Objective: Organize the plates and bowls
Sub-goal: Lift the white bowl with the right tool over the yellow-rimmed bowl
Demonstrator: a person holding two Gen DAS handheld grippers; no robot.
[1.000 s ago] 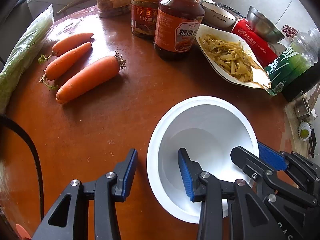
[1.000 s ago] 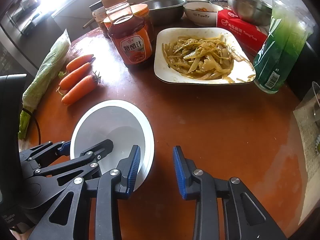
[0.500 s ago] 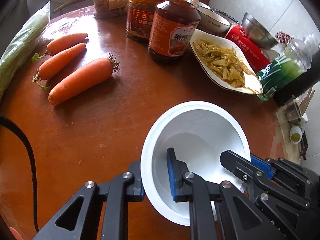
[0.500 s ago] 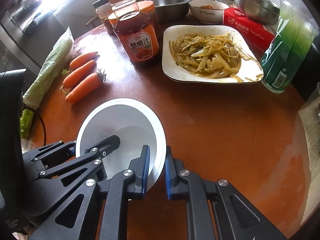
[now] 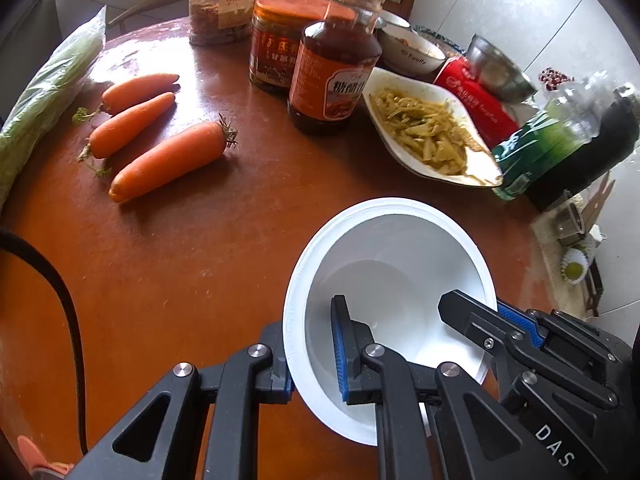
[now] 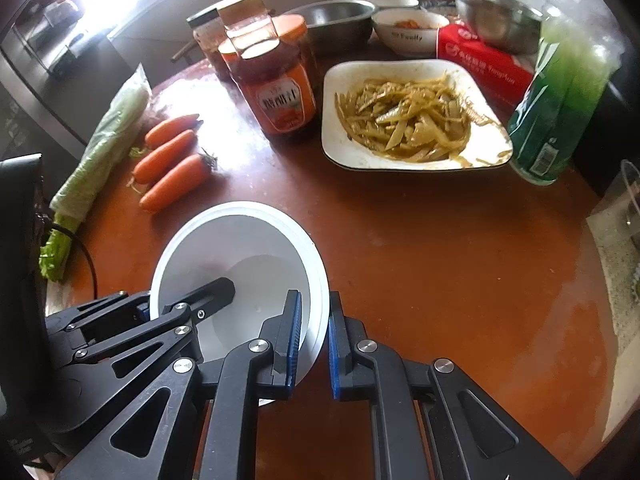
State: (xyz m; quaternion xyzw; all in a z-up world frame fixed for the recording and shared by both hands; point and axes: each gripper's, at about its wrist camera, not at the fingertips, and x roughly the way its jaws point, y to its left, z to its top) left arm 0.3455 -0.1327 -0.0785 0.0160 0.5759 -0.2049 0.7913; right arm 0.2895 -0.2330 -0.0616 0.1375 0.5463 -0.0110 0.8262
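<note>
Left wrist view: the white bowl [image 5: 394, 264], smooth and conical (glossy, plastic-looking), sits low and right of centre on the reddish-brown round table [image 5: 224, 248], mouth upward and tipped toward the frame's upper left. The left gripper [image 5: 310, 354] is clamped across its near-left rim.

Right wrist view: the right gripper [image 6: 314, 344] pinches the bowl's [image 6: 240, 248] near-right rim at lower centre.

The white bowl's [image 5: 400, 248] near rim is hidden behind the left gripper's [image 5: 310, 356] black fingers. At ten o'clock the bagged greens [image 5: 44, 92] run off the edge. At two o'clock, the green bottle [image 6: 560, 92] is blurred, its label unreadable.
</note>
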